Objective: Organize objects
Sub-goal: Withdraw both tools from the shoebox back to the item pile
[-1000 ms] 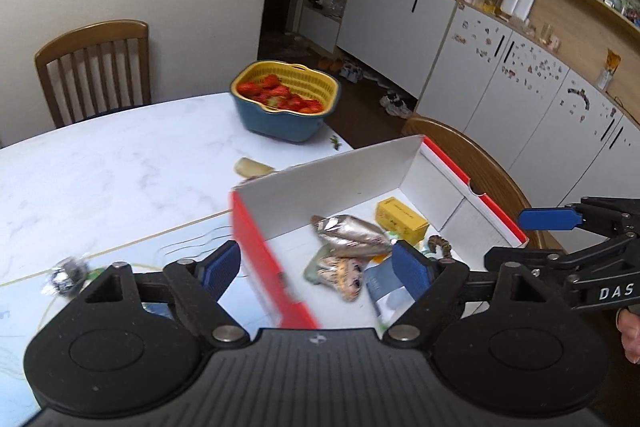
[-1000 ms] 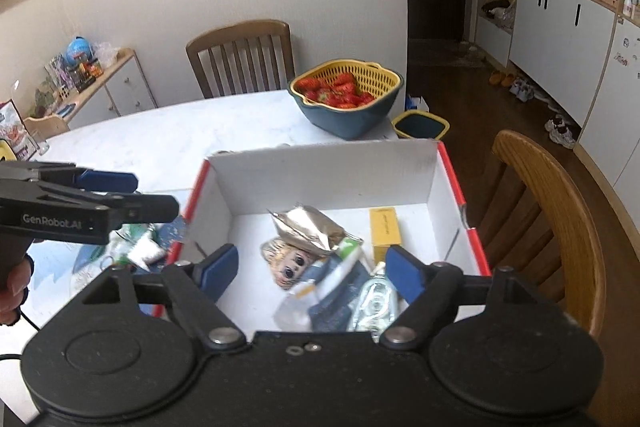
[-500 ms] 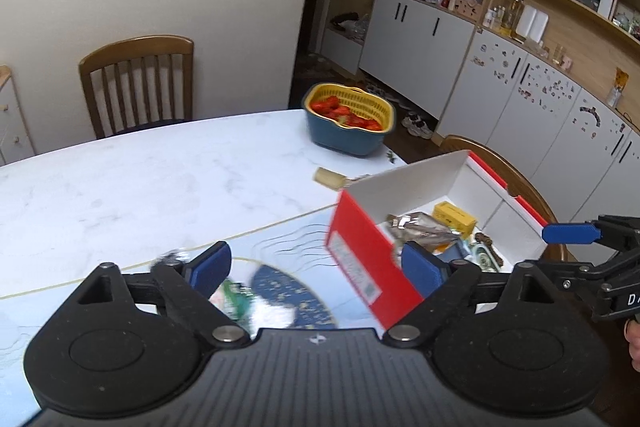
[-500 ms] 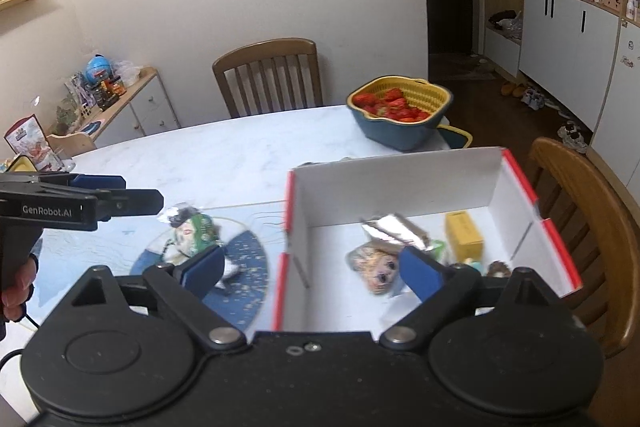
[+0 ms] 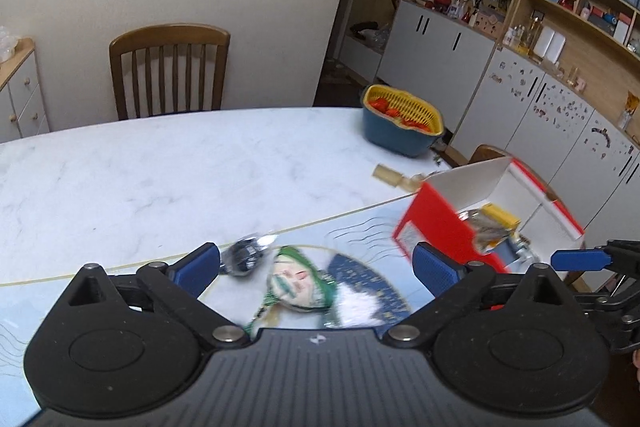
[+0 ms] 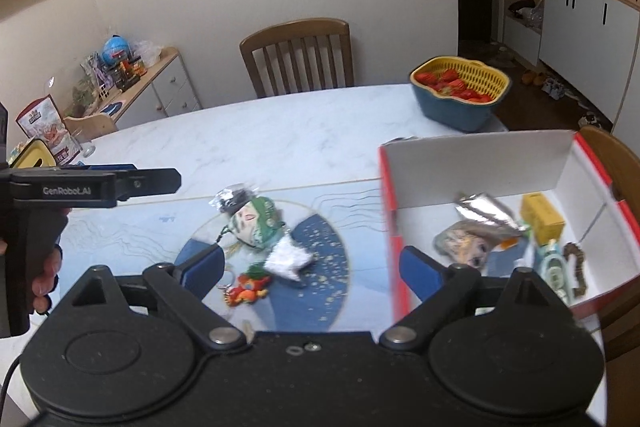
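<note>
On the marble table (image 6: pixel 280 131), at about 3 o'clock in the right wrist view, stands the red and white box (image 6: pixel 480 163), with a silver packet (image 6: pixel 486 207), a yellow carton (image 6: pixel 542 217) and a doll face (image 6: pixel 466 243) inside it. One second ago the box filled the middle of both views; now it sits far to the right, so both cameras have turned to the left. On the blue mat (image 6: pixel 320 291), near 12 o'clock from the right gripper (image 6: pixel 312 265), lie a green-haired doll head (image 6: pixel 256 223), a dark foil packet (image 6: pixel 234 198) touching it at 11 o'clock, a white crumpled wrapper (image 6: pixel 289 259) and a small orange charm (image 6: pixel 248 289). These were partly hidden before.

The right gripper has its fingers wide apart and holds nothing. The left gripper (image 5: pixel 316 265) is also wide open and empty, with the doll head (image 5: pixel 300 281) between its blue pads (image 5: pixel 198 263). The strawberry basket (image 6: pixel 460 95) stands at 1 o'clock, well apart from the box.
</note>
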`<move>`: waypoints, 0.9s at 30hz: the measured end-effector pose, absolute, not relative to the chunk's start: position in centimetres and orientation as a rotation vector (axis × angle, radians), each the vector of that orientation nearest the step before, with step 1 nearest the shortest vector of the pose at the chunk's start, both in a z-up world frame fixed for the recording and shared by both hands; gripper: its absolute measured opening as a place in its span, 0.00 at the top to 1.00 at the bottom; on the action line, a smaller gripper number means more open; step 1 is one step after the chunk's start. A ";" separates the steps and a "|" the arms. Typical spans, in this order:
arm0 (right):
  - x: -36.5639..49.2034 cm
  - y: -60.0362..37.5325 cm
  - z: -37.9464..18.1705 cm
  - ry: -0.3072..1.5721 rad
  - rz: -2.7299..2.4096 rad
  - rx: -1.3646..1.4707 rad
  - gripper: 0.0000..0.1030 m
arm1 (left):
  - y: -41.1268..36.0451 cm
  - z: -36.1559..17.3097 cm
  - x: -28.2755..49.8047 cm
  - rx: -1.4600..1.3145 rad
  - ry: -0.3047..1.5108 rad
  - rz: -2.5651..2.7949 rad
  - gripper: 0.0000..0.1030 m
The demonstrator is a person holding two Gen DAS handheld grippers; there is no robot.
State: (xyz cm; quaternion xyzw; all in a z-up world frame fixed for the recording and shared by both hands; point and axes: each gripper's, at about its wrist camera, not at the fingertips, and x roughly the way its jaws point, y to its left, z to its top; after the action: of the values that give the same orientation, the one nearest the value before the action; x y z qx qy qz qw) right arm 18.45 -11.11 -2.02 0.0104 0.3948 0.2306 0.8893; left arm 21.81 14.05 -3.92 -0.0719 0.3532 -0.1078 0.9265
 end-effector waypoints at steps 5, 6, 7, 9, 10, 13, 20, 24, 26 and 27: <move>18.7 -8.5 -4.0 0.854 0.469 0.027 0.09 | 15.9 -6.2 23.1 -0.115 0.751 -0.185 0.00; 18.7 -8.0 -4.4 0.861 0.465 0.029 0.09 | 16.2 -6.6 23.4 -0.107 0.755 -0.181 0.00; 18.8 -7.5 -4.9 0.868 0.463 0.030 0.09 | 16.5 -7.0 23.9 -0.097 0.761 -0.178 0.00; 19.1 -6.6 -5.7 0.886 0.445 0.021 0.09 | 17.1 -7.8 24.8 -0.089 0.781 -0.172 0.00; 19.2 -6.1 -6.1 0.893 0.441 0.019 0.09 | 17.4 -8.2 25.2 -0.086 0.784 -0.171 0.00; 19.8 -4.9 -7.2 0.907 0.411 0.013 0.09 | 18.2 -9.3 26.3 -0.061 0.784 -0.154 0.00; 22.5 -3.3 -10.2 0.956 0.314 0.023 0.12 | 18.8 -12.0 28.6 -0.045 0.807 -0.148 0.00; 24.0 -2.8 -11.6 0.993 0.295 0.043 0.16 | 19.2 -13.4 30.0 -0.044 0.825 -0.145 0.00; 24.6 -2.7 -12.0 1.012 0.288 0.072 0.18 | 19.4 -14.1 30.7 -0.050 0.837 -0.151 0.00; 24.9 -2.6 -12.2 1.017 0.285 0.082 0.18 | 19.5 -14.4 30.9 -0.053 0.839 -0.157 0.00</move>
State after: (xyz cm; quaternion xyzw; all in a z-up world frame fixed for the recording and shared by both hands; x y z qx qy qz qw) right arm 24.90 -2.64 -12.18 0.0393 0.4852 0.1360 0.8629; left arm 30.87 19.54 -14.38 -0.0256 0.4066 -0.0762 0.9101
